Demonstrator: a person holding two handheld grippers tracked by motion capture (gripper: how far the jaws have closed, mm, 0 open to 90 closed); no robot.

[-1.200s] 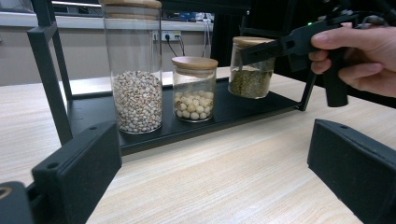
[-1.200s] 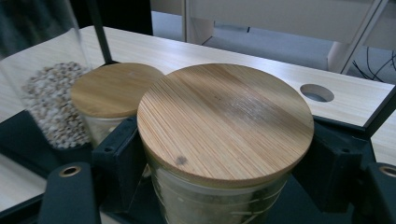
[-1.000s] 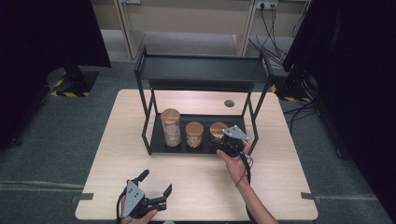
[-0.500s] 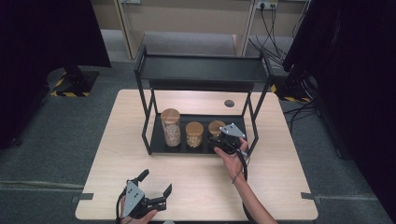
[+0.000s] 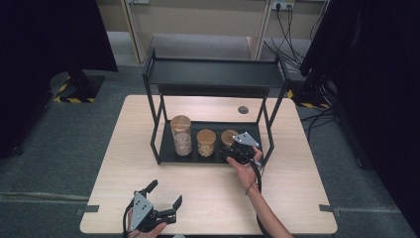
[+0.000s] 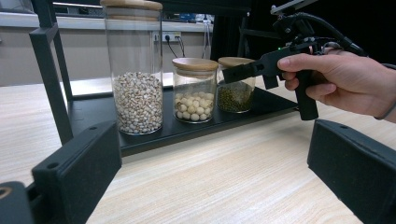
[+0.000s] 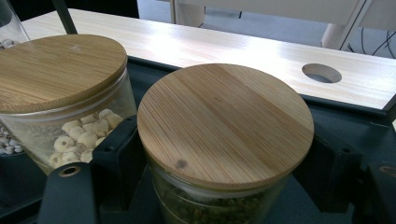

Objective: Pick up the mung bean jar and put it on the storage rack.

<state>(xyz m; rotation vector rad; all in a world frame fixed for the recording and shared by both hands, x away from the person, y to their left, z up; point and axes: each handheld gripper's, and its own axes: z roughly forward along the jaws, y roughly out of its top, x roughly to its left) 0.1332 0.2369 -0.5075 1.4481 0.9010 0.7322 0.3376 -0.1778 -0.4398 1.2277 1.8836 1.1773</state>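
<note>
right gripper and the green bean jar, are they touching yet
Cannot tell. In the right gripper view the right gripper has a jaw on each side of the green bean jar, under the lid's overhang, which hides any contact or gap.

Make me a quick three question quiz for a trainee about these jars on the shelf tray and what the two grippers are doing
1. True or false: the tallest jar stands at the row's left end in the high view.
2. Which jar do the right gripper jaws straddle? A white beans B green beans C small grains
3. Fill in: the left gripper hovers with jaws ____.

Key: 1 true. 2 B. 3 open.
</note>
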